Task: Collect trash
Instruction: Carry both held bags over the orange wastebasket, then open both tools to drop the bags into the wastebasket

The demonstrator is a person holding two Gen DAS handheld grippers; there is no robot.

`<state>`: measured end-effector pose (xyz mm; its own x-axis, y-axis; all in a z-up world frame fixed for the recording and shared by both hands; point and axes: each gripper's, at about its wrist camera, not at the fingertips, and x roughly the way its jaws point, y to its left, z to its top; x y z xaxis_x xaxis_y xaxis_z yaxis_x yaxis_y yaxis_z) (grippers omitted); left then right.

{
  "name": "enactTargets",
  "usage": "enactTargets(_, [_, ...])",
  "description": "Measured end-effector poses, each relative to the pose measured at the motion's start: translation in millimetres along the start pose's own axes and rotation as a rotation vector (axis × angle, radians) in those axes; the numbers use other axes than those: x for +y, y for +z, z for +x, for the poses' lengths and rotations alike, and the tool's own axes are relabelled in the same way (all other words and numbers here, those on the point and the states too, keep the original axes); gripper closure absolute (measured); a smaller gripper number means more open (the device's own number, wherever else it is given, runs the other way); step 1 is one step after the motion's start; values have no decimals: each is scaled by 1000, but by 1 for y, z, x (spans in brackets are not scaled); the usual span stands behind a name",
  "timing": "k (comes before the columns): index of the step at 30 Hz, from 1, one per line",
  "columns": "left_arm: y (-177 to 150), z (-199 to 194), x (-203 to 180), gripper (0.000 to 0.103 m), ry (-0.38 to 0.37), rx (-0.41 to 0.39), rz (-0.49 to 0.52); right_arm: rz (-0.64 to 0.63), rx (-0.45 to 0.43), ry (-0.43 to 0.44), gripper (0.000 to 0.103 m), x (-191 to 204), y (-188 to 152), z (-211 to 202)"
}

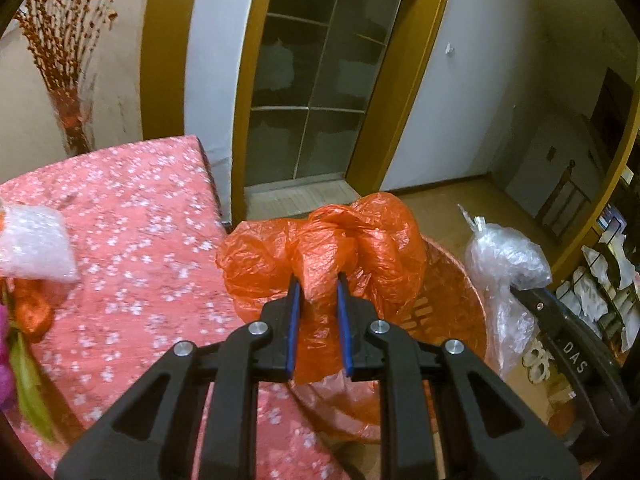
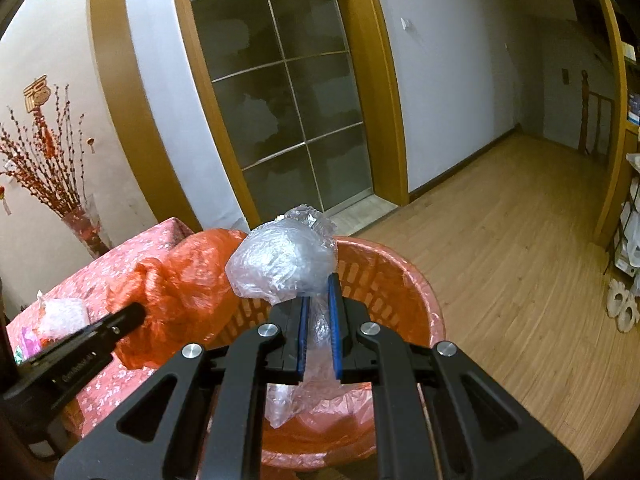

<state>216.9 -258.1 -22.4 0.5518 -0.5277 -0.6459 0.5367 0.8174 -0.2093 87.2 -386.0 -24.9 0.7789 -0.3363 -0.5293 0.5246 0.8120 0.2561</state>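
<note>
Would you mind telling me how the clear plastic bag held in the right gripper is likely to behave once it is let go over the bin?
The clear plastic bag looks thin and crumpled, so probably very light and floppy. Its tail droops limp below the right gripper, suggesting no stiffness. Over the pink bin, it may drift or cling instead of dropping straight.

Two grippers: the left gripper (image 1: 319, 280) holds one orange bag (image 1: 320, 240), the right gripper (image 2: 318, 286) one clear bag (image 2: 280, 260). One basket (image 2: 400, 276) sits beneath them.
</note>
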Motion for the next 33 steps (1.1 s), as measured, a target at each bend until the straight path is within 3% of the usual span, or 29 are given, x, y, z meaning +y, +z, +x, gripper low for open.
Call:
enactTargets(8, [-5,29,-3,78,-7,51,4,45,47,27,87,-9,0,15])
enactTargets(15, [-11,35,3,64,-5,72,13,58,48,23,57,-14,-1,15])
enactTargets(20, [-15,29,9,56,9,71,12,49,28,-3,46,-14,2,11])
enactTargets(33, [-20,-38,36,48,46,-3,-4,-30,5,-1,45,15,-2,-10])
